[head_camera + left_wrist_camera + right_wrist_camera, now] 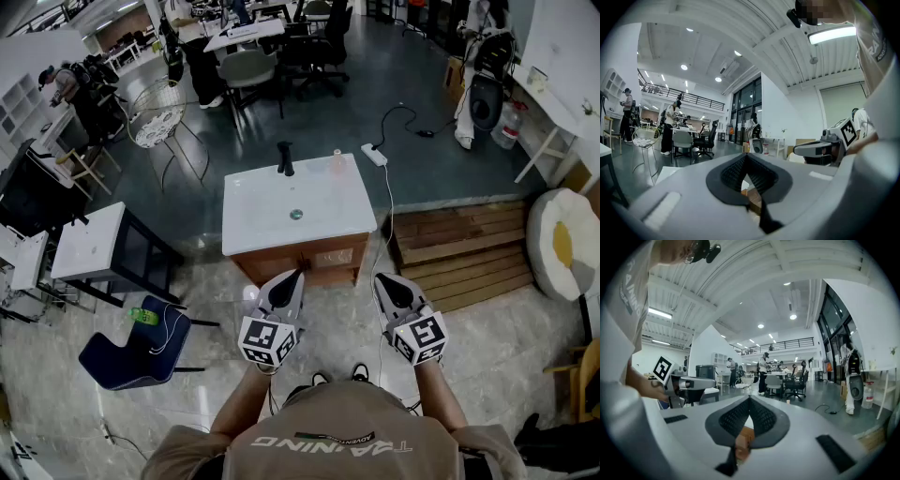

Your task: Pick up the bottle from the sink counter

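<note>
Head view: left gripper (292, 275) and right gripper (381, 278) are closed, empty. Approaching unopened could knock the far-right bottle (337, 165) off the sink counter (272, 225).

Open-plan workshop: grey floor (375, 75), office chairs (319, 52) at 12 o'clock, wooden steps (459, 248) at 3, blue chair (131, 352) at 8.

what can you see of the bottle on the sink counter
The bottle is small, pale pinkish and looks translucent, likely plastic. It stands upright near the far edge of the white sink counter, to the right of the black faucet in the head view. Only the counter touches it. The left gripper and right gripper are both well short of it. Its cap and any label are too small to make out.
</note>
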`<action>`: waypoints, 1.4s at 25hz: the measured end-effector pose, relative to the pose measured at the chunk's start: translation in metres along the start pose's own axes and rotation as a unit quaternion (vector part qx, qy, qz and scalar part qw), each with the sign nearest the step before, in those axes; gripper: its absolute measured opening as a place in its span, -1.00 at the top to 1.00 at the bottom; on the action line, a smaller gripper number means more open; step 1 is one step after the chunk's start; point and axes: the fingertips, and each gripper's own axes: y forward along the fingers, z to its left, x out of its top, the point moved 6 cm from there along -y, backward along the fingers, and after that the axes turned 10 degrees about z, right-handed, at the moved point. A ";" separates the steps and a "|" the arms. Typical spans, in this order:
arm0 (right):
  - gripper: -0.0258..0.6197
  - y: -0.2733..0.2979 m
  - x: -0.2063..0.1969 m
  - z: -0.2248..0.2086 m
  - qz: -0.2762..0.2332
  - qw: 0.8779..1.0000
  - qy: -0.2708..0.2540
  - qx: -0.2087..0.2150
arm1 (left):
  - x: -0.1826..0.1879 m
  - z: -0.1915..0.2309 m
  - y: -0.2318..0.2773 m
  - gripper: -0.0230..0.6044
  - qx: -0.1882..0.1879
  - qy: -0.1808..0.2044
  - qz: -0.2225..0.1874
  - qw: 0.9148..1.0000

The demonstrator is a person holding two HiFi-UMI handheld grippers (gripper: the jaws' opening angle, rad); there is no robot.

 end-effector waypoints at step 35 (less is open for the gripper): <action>0.90 0.189 -0.019 -0.252 0.014 0.999 0.012 0.032 | 0.019 0.102 0.275 0.97 -0.007 0.004 0.075 0.997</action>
